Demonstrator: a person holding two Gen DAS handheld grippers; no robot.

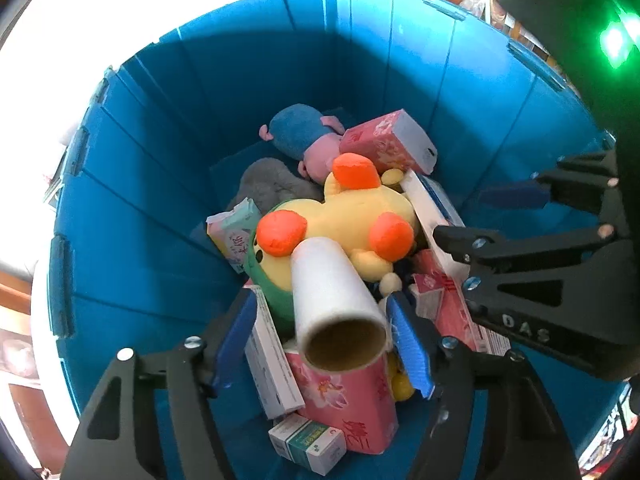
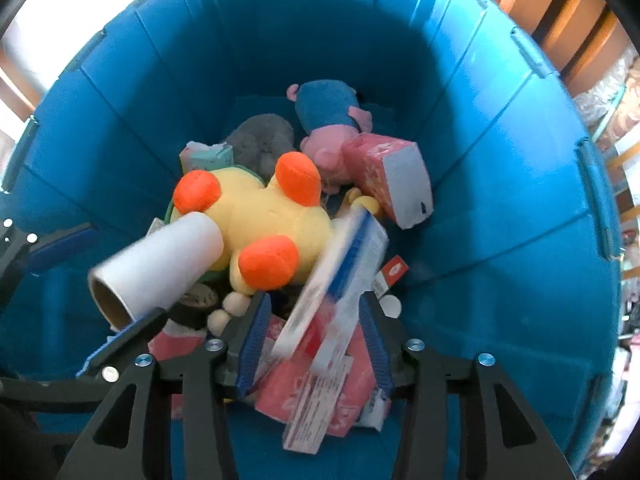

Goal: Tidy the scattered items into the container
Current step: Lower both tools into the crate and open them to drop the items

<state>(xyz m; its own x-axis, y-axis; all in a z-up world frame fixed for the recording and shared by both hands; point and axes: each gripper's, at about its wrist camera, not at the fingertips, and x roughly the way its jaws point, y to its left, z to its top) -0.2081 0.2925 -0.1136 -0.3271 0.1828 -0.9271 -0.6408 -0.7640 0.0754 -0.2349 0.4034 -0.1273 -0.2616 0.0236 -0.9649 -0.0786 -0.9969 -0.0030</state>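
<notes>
Left gripper (image 1: 324, 340) jaws parted around a white film roll (image 1: 334, 300) – pads off it, roll resting on the yellow plush duck (image 1: 352, 216), right gripper (image 2: 316, 336) released too, blurred long box (image 2: 340, 264) between its fingers (contact unclear), everything inside the blue container (image 1: 168, 128) – plush toys, pink tissue boxes at far end.

The right gripper (image 1: 472, 220) body reads "DAS"; Chinese characters on the pink tissue pack (image 1: 352, 408) seem too blurred to read.
</notes>
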